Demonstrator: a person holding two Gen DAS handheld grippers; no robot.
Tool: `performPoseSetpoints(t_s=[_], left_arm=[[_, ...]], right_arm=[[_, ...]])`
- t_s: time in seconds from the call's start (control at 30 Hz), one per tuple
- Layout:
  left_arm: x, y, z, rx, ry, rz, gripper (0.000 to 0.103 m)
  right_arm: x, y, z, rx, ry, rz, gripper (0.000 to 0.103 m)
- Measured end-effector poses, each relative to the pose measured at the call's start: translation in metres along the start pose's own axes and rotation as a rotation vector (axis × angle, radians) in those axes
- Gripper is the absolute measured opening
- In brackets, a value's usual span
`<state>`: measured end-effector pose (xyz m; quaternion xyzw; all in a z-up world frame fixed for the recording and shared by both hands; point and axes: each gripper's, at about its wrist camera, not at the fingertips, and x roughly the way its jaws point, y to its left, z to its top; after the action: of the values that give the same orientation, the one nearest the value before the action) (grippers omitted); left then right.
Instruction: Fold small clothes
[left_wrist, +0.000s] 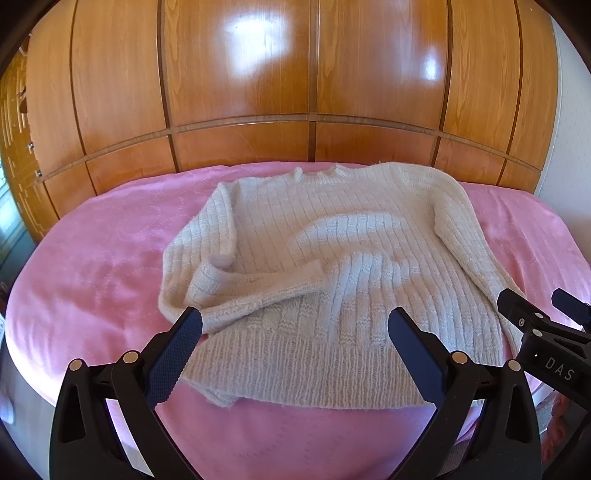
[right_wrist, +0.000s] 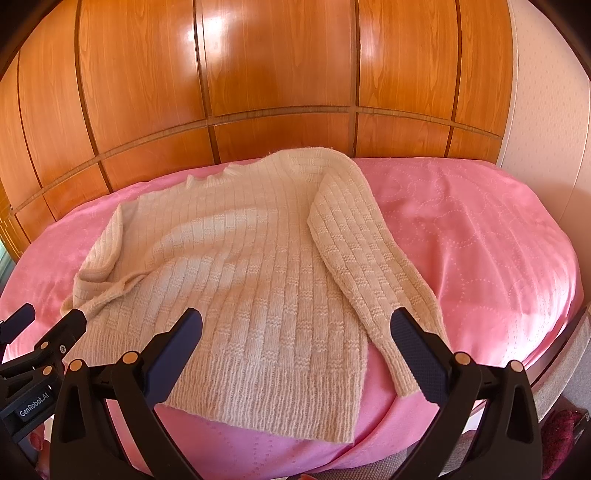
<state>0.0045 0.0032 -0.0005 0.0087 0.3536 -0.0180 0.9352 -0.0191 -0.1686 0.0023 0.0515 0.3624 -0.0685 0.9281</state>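
A cream knitted sweater (left_wrist: 332, 251) lies flat on a pink bedspread (left_wrist: 92, 266), neck towards the far side. Its left sleeve (left_wrist: 258, 284) is folded across the body. Its right sleeve (right_wrist: 369, 266) lies straight down along the body's side. My left gripper (left_wrist: 295, 325) is open and empty, above the sweater's hem. My right gripper (right_wrist: 295, 325) is open and empty, above the hem and the right sleeve's cuff (right_wrist: 399, 373). Each gripper shows in the other's view: the right one (left_wrist: 535, 306) at the right edge, the left one (right_wrist: 51, 317) at the left edge.
A glossy wooden wardrobe (left_wrist: 295, 92) stands close behind the bed. The bed's near edge (right_wrist: 258, 454) drops off below the grippers. Bare pink bedspread (right_wrist: 480, 229) lies to the right of the sweater. A pale wall (right_wrist: 543, 110) is at the far right.
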Motion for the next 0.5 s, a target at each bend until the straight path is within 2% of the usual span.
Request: performPoseSetpoints(t_s=[0.5], left_arm=[[0.0000,0.0001,-0.0011,-0.005,0.001,-0.001,0.100]], right_arm=[[0.0014,0.0004,0.0001,-0.001,0.005,-0.001,0.101]])
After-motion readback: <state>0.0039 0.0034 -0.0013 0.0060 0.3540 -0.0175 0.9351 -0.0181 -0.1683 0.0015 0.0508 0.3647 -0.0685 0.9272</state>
